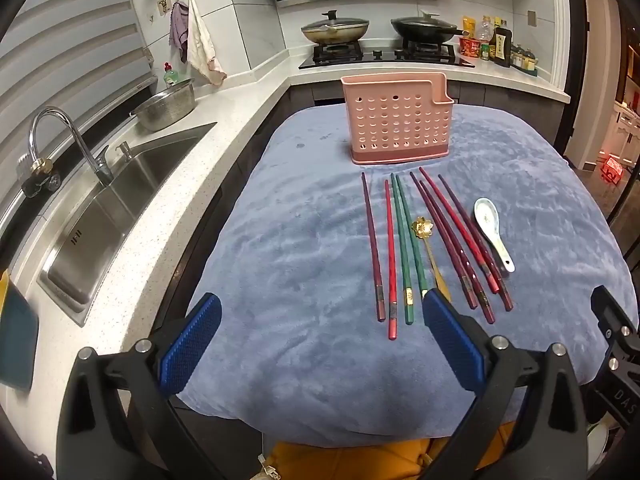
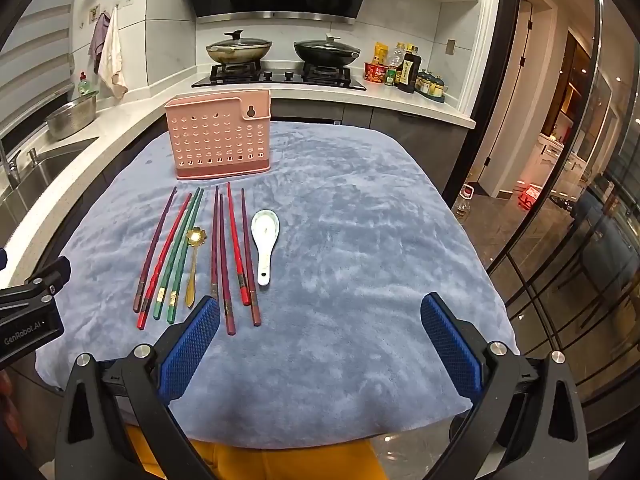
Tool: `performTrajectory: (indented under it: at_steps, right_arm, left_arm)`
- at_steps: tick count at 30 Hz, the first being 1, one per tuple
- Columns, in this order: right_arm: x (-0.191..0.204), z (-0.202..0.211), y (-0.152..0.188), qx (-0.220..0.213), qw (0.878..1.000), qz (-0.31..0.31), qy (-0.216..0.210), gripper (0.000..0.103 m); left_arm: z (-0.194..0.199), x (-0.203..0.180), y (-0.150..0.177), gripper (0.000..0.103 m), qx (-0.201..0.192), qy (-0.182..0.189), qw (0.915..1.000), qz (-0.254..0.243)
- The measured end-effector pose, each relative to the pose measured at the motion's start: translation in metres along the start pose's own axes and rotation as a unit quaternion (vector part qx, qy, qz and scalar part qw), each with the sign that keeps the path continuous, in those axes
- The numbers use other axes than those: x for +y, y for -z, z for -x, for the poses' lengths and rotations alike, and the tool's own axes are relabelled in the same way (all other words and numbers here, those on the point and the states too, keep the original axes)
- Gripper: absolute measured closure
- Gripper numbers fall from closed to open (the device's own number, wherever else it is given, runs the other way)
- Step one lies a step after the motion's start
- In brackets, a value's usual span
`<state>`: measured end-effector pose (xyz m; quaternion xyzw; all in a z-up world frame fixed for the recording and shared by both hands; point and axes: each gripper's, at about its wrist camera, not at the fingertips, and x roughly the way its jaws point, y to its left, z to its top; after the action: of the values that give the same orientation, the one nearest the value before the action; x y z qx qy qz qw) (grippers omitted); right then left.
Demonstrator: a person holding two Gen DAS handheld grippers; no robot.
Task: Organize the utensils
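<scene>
**Utensils laid out on blue towel, both grippers wide open and empty**

Blue towel (image 2: 340, 240) covers the counter in the middle of a kitchen. Steel sink (image 1: 120, 208) sits to the left; stove with two lidded pans (image 2: 280, 52) at the back.

Pink utensil holder (image 2: 220, 140), with rows of holes, stands upright at the far end of the towel; nothing visible inside it.

Just in front of the holder, chopsticks (image 2: 224, 256) lie side by side in a loose row, tips toward the holder: dark purple, red, two green, then four more in dark red and red. Gold spoon (image 2: 195, 256) with a flower-shaped bowl lies between the green pair and the dark red group. White spoon (image 2: 266, 240) lies at the right end of the row, just beside the last chopstick.

Left gripper (image 1: 320, 328) hovers over the near edge of the towel, jaws spread fully, holding nothing. Its right pad overlaps the near ends of the green chopsticks in view; contact can't be told.

Right gripper (image 2: 320, 328) likewise fully spread, empty, left pad near the dark red chopstick ends.
</scene>
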<state>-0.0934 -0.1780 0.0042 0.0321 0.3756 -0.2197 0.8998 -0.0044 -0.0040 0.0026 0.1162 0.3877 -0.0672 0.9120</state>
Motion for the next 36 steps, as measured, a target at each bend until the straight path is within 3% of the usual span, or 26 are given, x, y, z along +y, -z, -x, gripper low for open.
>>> performTrajectory:
  at_steps: [36]
  right_arm:
    - [0.0026,-0.0027,0.0044,0.003,1.000,-0.002,-0.002,0.007]
  left_arm:
    - [-0.0026,0.0019,0.0005,0.007,0.002,-0.001,1.0000,0.000]
